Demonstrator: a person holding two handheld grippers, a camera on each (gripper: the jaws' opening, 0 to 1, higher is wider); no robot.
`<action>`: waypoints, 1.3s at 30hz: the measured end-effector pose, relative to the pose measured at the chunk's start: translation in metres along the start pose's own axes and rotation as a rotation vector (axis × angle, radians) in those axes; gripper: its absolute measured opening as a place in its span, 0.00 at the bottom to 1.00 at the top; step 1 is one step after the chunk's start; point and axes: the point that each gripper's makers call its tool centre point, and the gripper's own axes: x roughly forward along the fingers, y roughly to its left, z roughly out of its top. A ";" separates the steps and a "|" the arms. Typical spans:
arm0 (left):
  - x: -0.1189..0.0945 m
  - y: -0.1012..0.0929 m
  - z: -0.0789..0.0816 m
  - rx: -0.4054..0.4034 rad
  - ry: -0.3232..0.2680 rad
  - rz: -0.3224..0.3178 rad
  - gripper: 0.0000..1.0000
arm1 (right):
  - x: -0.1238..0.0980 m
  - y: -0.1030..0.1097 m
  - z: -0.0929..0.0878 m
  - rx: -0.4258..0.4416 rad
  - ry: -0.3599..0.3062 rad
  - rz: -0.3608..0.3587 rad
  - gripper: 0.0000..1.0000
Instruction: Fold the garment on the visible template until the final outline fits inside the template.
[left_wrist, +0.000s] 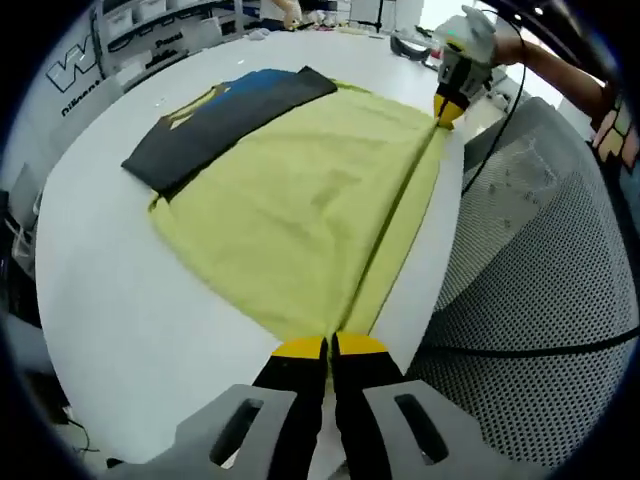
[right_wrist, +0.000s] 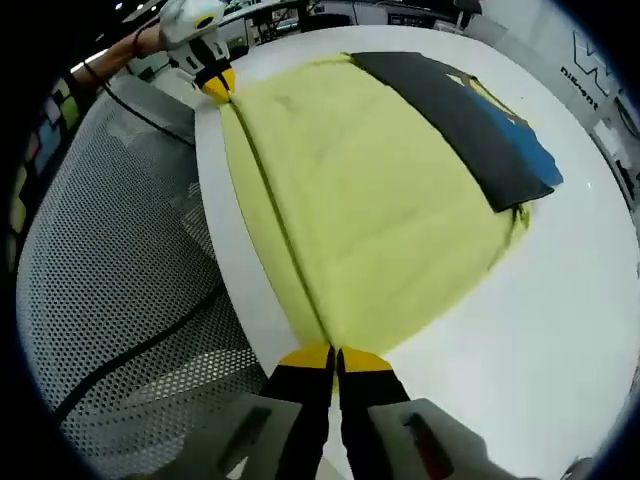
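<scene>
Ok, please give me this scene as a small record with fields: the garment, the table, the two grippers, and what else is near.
garment: yellow garment spread on the table, a ridge pulled up along its edge between the two grippers
dark piece: black and blue piece lying on the garment's far part
table: white table
left gripper: left gripper shut on the yellow garment's edge
right gripper: right gripper shut on the same edge, other end
beside table: grey mesh surface with a black cable

Soft matt yellow cloth garment (left_wrist: 310, 210) with a creased fold ridge, dark matt template (left_wrist: 225, 120) with a blue patch, smooth white faintly glossy bench (left_wrist: 120, 300), perforated grey mesh chair (right_wrist: 120, 280), yellow-tipped black plastic claws
</scene>
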 end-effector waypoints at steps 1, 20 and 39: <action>-0.004 -0.003 -0.001 -0.047 0.010 -0.017 0.00 | -0.005 0.002 0.001 0.006 -0.005 0.005 0.00; -0.061 -0.034 -0.014 -0.143 0.117 -0.114 0.00 | -0.072 0.041 0.022 -0.013 0.023 0.107 0.00; -0.102 -0.011 0.009 -0.170 0.093 0.009 0.00 | -0.106 0.026 0.059 0.048 -0.092 0.015 0.00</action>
